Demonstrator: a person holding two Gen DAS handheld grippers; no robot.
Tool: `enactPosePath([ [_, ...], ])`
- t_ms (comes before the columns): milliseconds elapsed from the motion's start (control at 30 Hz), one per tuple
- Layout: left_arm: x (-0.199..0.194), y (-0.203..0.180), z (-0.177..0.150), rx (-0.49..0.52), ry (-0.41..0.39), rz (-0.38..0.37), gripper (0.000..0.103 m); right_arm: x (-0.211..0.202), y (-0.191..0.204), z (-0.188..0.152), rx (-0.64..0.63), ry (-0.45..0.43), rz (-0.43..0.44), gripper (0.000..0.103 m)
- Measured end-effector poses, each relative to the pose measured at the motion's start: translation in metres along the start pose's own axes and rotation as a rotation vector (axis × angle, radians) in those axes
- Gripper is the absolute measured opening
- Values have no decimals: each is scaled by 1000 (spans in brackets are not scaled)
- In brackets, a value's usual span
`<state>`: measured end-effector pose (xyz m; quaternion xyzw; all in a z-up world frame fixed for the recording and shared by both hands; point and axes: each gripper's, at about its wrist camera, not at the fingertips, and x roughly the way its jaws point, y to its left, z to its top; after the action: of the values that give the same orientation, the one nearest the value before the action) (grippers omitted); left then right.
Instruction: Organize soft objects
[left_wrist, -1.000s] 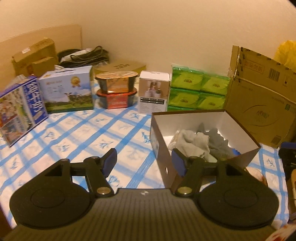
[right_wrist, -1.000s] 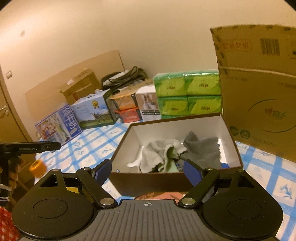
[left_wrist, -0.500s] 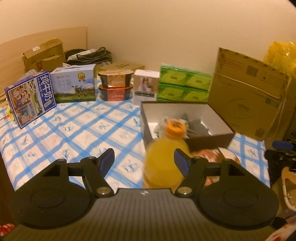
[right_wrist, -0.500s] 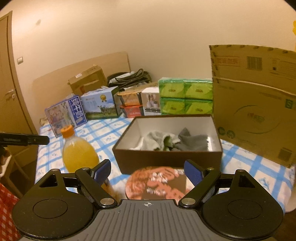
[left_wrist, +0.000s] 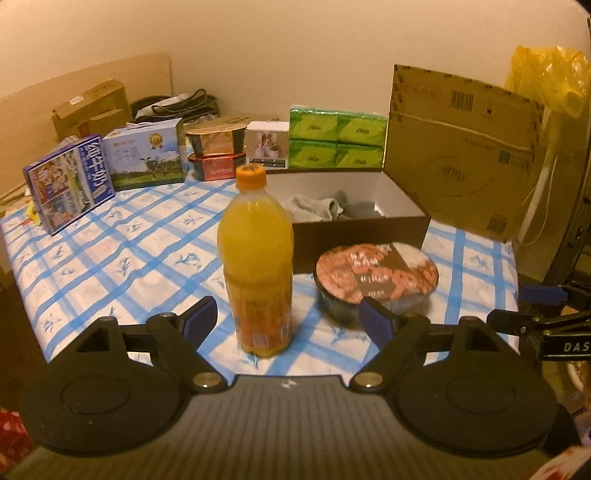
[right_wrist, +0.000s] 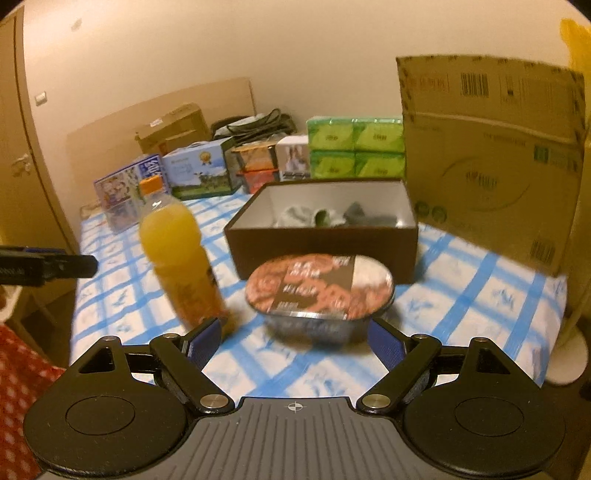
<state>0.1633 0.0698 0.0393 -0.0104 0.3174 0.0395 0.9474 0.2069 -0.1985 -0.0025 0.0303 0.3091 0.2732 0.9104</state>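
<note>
two grippers, left (left_wrist: 286, 323) and right (right_wrist: 295, 338), hang over the near edge of the checked worktop (left_wrist: 122, 258), jaws wide apart w/ nothing in them. grey cloths (left_wrist: 317, 206) sit crumpled inside the open brown box (left_wrist: 362, 234) (white inside). juice bottle (left_wrist: 256, 266) stands upright just beside the noodle bowl (left_wrist: 376, 278), both in front of the box.

Ahead of the claw, soft grey cloths (left_wrist: 319, 206) lie crumpled in a matt cardboard box (left_wrist: 364, 230); nearer, a glossy clear plastic bottle (left_wrist: 256, 266) stands on the woven tablecloth (left_wrist: 122, 251).
</note>
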Motion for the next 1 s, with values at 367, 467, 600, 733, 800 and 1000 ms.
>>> enactPosePath([
  [367, -39, -42, -52, -35, 46, 123, 85, -29, 4, -35, 18, 105, 37, 86],
  [467, -48, -54, -68, -21, 80, 128, 84, -37, 4, -45, 55, 144, 60, 86],
  [600, -61, -67, -90, -29, 120, 121, 84, -48, 5, -59, 78, 169, 57, 86],
  [733, -71, -72, -110, -49, 153, 110, 84, -61, 11, -74, 60, 176, 47, 86],
  [800, -75, -74, -119, -45, 166, 103, 84, -65, 13, -81, 63, 184, 44, 86],
  [1000, -79, -76, -136, -68, 203, 78, 84, -77, 18, -99, 62, 208, 33, 86],
])
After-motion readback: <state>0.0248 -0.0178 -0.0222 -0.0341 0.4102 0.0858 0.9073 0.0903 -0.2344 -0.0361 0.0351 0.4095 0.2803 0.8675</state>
